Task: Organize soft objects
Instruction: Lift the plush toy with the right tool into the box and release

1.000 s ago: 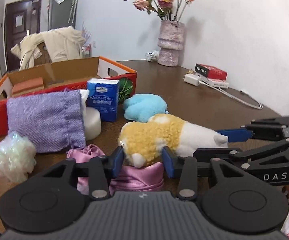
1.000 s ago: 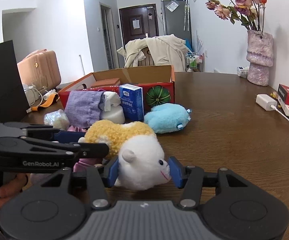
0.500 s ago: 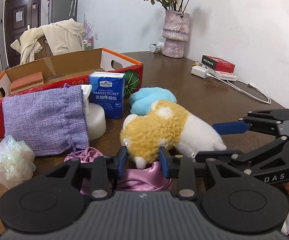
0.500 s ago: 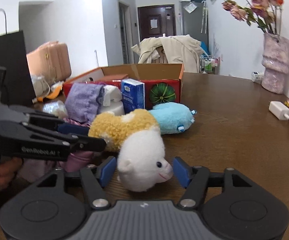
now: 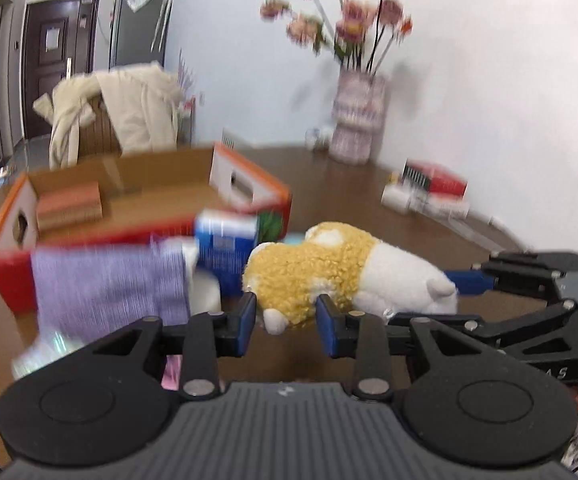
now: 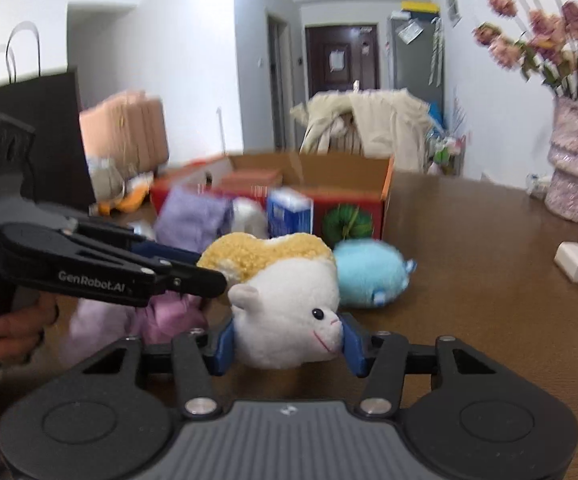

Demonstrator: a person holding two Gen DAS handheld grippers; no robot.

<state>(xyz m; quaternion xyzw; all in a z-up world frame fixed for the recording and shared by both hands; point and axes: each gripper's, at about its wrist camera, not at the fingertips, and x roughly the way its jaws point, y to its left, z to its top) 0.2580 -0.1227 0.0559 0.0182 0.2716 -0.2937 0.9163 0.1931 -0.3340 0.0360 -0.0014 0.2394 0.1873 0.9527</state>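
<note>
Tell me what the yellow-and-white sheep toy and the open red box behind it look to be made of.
The sheep toy, shut in both the right tool and the left tool, looks like plush: curly yellow pile on the body, smooth white fleece on the head, so likely soft stuffed fabric. The red box looks like cardboard: plain brown inside, printed red and orange outside, cut-out handle holes.

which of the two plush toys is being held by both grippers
The yellow-and-white sheep plush: right gripper clamps its head, left gripper its rear. The blue plush lies untouched behind it.
</note>
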